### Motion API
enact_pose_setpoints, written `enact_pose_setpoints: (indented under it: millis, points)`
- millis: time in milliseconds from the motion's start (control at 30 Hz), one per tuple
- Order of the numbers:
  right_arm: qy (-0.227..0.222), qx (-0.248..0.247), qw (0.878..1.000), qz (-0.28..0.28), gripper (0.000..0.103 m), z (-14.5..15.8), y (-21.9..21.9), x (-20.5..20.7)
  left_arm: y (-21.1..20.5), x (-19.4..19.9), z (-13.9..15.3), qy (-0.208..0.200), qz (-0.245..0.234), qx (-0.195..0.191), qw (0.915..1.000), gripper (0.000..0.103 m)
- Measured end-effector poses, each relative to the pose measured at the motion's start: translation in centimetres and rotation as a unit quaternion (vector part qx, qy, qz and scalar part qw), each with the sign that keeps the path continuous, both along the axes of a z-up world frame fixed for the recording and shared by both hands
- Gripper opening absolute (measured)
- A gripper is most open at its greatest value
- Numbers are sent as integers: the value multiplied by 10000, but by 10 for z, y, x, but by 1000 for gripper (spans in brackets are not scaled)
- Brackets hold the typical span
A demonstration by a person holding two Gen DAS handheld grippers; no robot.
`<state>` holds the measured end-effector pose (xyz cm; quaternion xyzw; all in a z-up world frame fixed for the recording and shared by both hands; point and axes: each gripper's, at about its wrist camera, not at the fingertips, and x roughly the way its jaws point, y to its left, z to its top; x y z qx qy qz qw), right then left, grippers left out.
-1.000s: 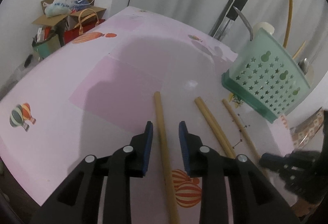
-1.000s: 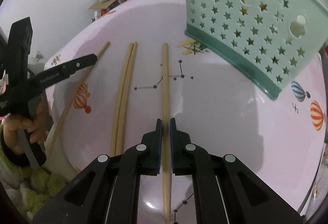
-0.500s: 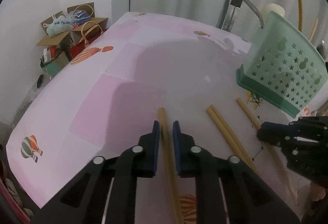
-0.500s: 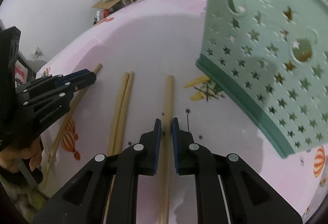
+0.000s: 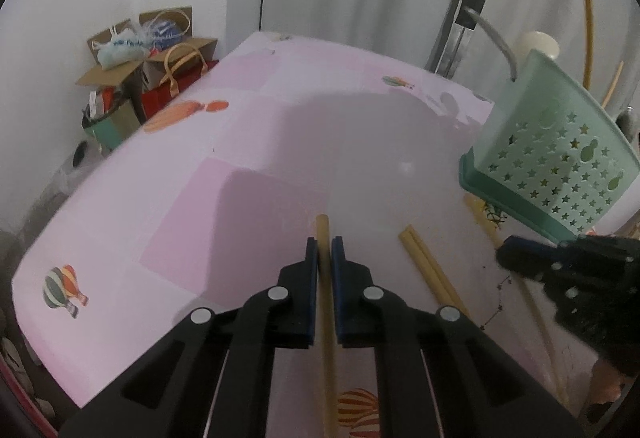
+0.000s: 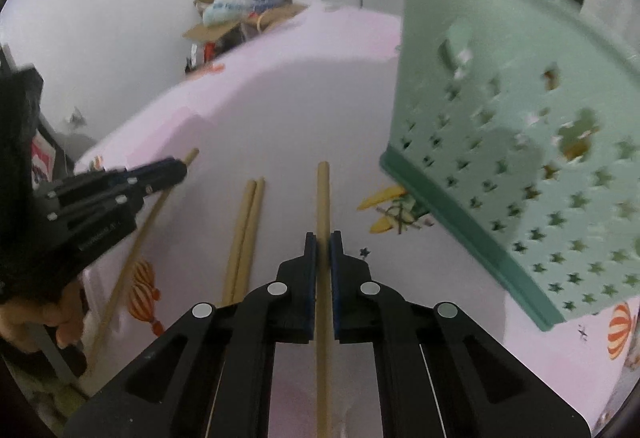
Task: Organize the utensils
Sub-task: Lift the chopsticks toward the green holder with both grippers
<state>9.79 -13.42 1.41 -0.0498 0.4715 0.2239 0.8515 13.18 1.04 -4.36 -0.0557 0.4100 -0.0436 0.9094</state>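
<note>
L gripper, black w/ blue pads, has just closed its jaws on a long tan wooden chopstick lying on the pink balloon-print table, near the table's front edge. R gripper is clamped on another tan wooden chopstick, its tip pointing toward the table's far edge. A loose pair of chopsticks lies between the two, and the mint-green star-punched plastic basket sits by the table's right edge.
</note>
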Motion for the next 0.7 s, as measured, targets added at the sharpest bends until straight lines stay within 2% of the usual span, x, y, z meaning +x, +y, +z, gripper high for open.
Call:
enact_pose_setpoints:
  millis: [367,700]
  points:
    - [-759,341,9963,-205,5,63,-28,-32,-4,-21,35,-487,-77,79,9988,6]
    - [-1019,622,9924,-309,5,85,-33,-34,-4,-34,54,-739,-49,105,9972,6]
